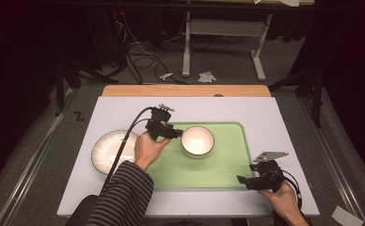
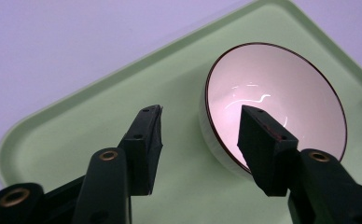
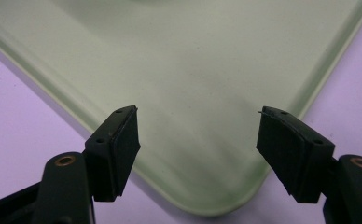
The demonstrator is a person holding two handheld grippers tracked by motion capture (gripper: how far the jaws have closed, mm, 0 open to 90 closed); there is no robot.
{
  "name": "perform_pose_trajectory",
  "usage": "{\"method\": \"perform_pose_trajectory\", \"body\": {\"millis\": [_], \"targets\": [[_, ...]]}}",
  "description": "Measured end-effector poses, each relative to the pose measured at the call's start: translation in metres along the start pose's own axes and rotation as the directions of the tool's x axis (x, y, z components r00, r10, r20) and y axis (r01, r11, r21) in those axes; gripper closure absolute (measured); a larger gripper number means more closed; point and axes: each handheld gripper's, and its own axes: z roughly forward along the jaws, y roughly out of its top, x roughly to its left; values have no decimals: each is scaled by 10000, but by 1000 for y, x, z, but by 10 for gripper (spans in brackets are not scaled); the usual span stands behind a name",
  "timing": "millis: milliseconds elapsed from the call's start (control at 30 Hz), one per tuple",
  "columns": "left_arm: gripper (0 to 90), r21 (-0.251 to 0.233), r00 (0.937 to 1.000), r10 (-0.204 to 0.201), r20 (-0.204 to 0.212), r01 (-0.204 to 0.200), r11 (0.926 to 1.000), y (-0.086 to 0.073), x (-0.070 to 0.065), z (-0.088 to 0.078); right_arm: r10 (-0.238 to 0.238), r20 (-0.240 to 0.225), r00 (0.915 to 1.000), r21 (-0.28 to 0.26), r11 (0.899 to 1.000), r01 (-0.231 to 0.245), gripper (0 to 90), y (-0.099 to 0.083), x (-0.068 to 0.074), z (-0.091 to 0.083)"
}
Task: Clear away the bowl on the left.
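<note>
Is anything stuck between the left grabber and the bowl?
No. The left gripper sits right beside the bowl on the green tray, jaws open, with nothing visible between them.

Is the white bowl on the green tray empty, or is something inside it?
Empty. The left gripper view looks into the bowl on the tray: only its glossy white inside with light reflections shows.

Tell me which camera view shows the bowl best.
The left gripper view: the bowl is close, its dark rim and glossy white inside clear, standing on the green tray. The high view shows it whole but small, beside the left gripper. The right gripper view looks at a tray corner.
</note>
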Motion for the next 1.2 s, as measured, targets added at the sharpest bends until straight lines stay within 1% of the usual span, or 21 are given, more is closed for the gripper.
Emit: {"method": "perform_pose_trajectory", "body": {"millis": [67,133,200,300,467,567,600,667,733,833,867,933,1033,1100,1200], "targets": [[495,-44,10000,-29,-14,29,10000,-1,2,-5,-27,-10,10000,13,10000,27,310,0,0,0],[495,-97,9999,-78,-101,77,9999,-3,5,-10,15,-15,10000,44,10000,-15,310,0,1,0],[498,-153,9998,-78,-172,75,9999,-5,7,-15,-39,-2,10000,49,10000,39,311,0,1,0],[498,-308,9998,-51,-177,46,9995,-5,8,-22,-1,-19,10000,11,10000,1,311,0,0,1],[497,-465,9998,-125,-176,116,9989,-10,12,-32,-38,9,10000,54,10000,38,311,0,1,0],[497,-605,9996,-268,-101,261,9978,-14,14,-37,-45,18,10000,57,10000,45,311,0,1,1],[496,-636,9996,-259,-81,253,9977,-16,14,-40,-19,0,10000,47,10000,19,311,0,0,1],[494,-654,9997,-71,-241,55,9978,-18,12,-46,13,-12,10000,15,10000,-13,311,0,0,1],[493,-737,9997,14,-247,-32,9973,-20,9,-52,56,-18,10000,46,10000,-56,310,0,0,1],[491,-881,9995,101,-316,-128,9960,-22,7,-61,-29,23,10000,55,10000,29,310,0,1,0],[491,-911,9994,114,-318,-143,9957,-23,7,-63,28,15,10000,32,10000,-28,310,0,1,0],[490,-983,9992,151,-371,-187,9950,-25,8,-69,-35,29,10000,46,10000,34,310,0,1,1],[491,-1146,9995,64,-315,-100,9934,-27,9,-75,8,10,10000,19,10000,-8,310,0,0,1],[489,-1197,9999,-68,-157,49,9928,-30,13,-78,11,18,10000,43,10000,-11,310,0,0,1],[488,-1283,9997,-194,-176,170,9916,-37,17,-82,14,30,10000,63,10000,-14,310,0,1,0]]}}
